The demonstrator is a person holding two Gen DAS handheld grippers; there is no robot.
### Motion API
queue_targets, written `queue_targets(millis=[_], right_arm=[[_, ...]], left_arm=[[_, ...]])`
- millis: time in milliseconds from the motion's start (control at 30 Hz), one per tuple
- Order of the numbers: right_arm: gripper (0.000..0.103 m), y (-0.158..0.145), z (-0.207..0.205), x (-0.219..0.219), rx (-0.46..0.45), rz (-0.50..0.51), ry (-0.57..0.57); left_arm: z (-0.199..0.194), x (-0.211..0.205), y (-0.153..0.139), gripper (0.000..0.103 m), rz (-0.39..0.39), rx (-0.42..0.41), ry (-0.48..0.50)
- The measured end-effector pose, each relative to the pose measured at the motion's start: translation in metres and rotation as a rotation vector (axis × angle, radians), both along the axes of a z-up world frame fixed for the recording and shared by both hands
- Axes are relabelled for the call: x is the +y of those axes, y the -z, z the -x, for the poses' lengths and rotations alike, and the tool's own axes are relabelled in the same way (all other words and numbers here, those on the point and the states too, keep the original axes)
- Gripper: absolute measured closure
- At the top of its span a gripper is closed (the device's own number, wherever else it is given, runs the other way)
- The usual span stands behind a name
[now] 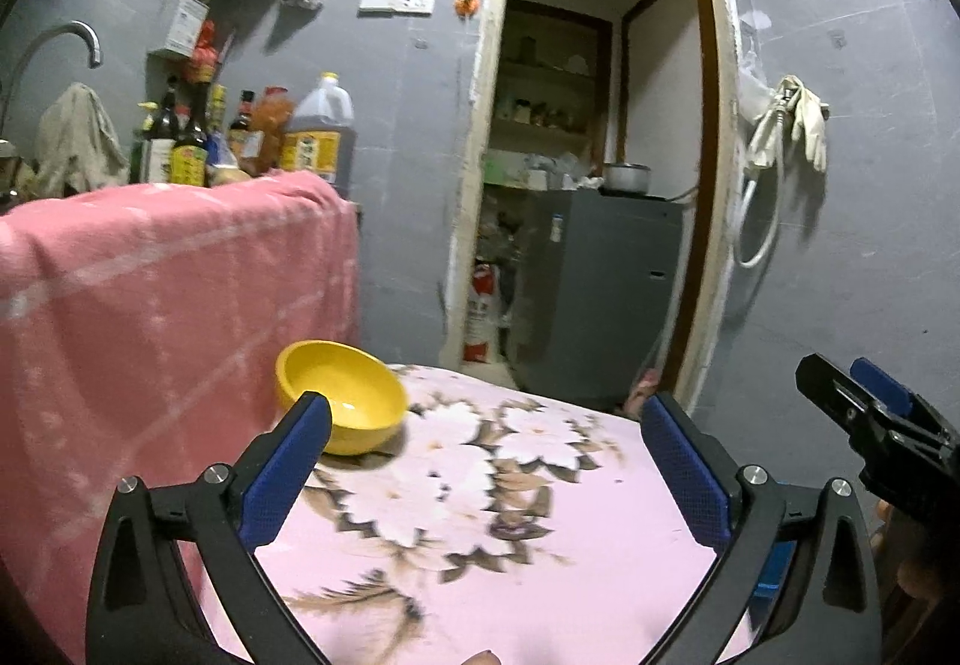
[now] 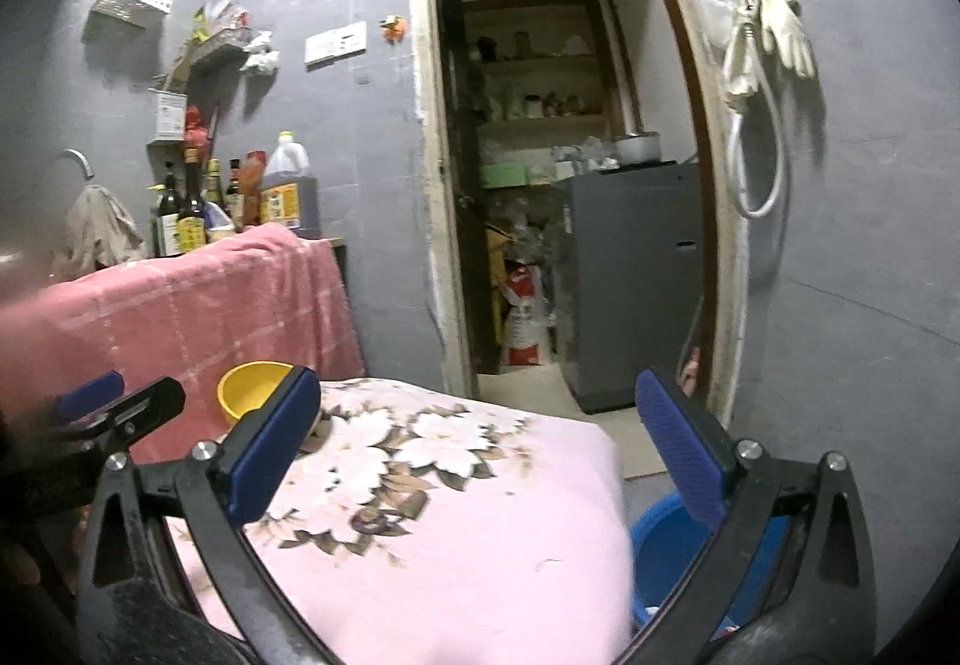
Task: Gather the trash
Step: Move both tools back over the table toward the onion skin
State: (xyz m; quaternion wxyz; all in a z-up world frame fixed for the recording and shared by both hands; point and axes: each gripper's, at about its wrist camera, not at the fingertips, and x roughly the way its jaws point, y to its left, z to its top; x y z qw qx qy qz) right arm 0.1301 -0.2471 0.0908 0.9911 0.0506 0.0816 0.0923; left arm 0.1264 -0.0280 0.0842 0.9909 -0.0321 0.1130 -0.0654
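- Grey tiled walls enclose a small kitchen, with an open doorway [image 1: 600, 155] in the far wall leading to a storeroom that holds shelves and a grey fridge [image 1: 600, 281].
- Nearest the cameras stands a low surface under a pink floral cloth [image 1: 480, 515]; its far edge faces the doorway.
- At the far left corner of that cloth sits a yellow bowl [image 1: 342, 401], upright; it looks empty, with only a pale sheen inside.
- No piece of trash can be made out on the cloth in either view.
- Left of the bowl, a pink checked towel [image 1: 168, 293] drapes over a higher counter, just beside the cloth's left edge.
- Behind the towel, on the counter, stand dark sauce bottles [image 1: 186, 143] and a big oil jug [image 1: 318, 131]; a curved tap [image 1: 72, 41] rises at the far left.
- Past the cloth's right edge, low on the floor, lies a blue basin [image 2: 666, 551].
- White rubber gloves [image 2: 774, 35] and a hose hang on the wall right of the doorway.
- The left gripper [image 1: 486, 419] hovers above the cloth, jaws spread wide, nothing between them.
- The right gripper [image 2: 480, 395] hangs alongside, above the cloth's right part, jaws equally wide apart and holding nothing.
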Motion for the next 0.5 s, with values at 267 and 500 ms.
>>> queue_targets(millis=[267,500], right_arm=[[0.004,0.013,-0.01,0.032,-0.044,0.072,-0.053],[0.004,0.032,-0.029,0.039,-0.006,0.106,-0.074]], left_arm=[[-0.001,0.023,0.016,0.002,-0.027,0.003,-0.064],[-0.014,0.028,0.034,0.002,-0.035,0.031,-0.077]])
